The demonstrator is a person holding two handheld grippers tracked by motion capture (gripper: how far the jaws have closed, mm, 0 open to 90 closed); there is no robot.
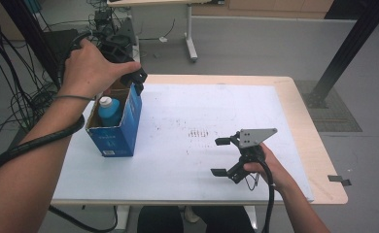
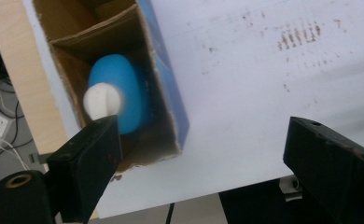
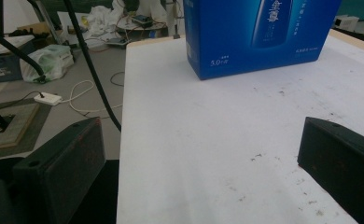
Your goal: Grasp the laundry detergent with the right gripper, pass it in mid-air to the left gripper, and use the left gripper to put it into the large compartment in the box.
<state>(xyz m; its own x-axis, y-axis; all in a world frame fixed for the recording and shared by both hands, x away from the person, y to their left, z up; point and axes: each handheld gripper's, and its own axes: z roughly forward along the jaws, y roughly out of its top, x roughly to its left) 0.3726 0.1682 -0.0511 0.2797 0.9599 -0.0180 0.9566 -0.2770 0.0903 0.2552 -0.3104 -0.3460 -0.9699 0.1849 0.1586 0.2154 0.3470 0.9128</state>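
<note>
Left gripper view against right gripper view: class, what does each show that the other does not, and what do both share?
The left gripper view looks down into the open blue box, where a blue bottle with a white cap stands. The right gripper view shows the box's printed side and a bag on the floor. Both share the box, the white table top and open, empty tongs.

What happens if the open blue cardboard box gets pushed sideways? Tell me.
The blue cardboard box is tall and narrow, so it probably tips rather than slides. The blue bottle with a white cap inside may add steadying weight. Its open flaps look thin, likely bending under pressure.
</note>
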